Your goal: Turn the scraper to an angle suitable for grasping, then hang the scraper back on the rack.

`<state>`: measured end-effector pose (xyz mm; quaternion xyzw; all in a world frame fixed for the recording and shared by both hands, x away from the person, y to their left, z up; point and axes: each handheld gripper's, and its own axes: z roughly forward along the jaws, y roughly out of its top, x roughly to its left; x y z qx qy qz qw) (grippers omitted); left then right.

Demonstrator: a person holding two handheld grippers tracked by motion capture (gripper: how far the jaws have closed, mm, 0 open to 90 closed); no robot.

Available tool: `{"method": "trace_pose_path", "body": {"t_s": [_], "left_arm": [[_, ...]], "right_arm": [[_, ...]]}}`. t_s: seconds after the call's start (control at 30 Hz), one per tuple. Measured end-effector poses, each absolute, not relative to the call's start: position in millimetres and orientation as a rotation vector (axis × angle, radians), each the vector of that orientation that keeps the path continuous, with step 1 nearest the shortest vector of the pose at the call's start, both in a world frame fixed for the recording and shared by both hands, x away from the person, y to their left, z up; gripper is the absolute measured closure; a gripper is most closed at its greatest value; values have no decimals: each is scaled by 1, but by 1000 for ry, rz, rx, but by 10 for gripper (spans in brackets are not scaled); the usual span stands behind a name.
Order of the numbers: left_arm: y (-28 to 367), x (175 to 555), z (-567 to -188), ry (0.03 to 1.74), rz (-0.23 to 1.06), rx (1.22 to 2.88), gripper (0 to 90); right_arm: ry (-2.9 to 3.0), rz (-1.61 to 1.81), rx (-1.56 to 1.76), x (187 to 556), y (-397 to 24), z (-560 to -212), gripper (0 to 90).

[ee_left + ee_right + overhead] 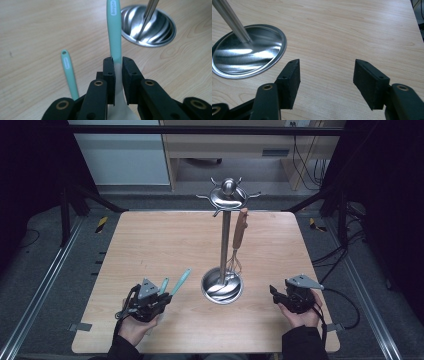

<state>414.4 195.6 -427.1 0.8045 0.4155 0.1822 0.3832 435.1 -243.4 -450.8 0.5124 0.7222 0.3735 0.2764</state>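
My left gripper [165, 298] [118, 65] is shut on a teal-handled utensil [181, 281] [114, 30], pinching it where the teal handle meets its white head. The handle points away towards the steel stand [224, 240]. A second teal-handled utensil [163, 284] [68, 72] lies flat on the wooden table [150, 240] just left of the held one. My right gripper [273, 292] [327, 72] rests open near the table's front right, with bare wood between its jaws.
The stand's round dish base [222, 290] [150, 27] [249, 50] sits between my grippers, its pole [232, 20] rising to a ring of hooks. A wooden-handled whisk [239, 232] hangs from one hook. A cable [345, 302] trails right.
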Motion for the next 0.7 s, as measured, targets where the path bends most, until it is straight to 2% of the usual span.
{"method": "trace_pose_path", "body": {"t_s": [0.27, 0.7], "left_arm": [[212, 406, -401, 1029, 533, 1928, 813], [228, 395, -371, 986, 567, 1801, 813]], "right_arm": [[1935, 1001, 1377, 435, -244, -451, 382], [1937, 995, 1376, 437, -245, -452, 379]]}}
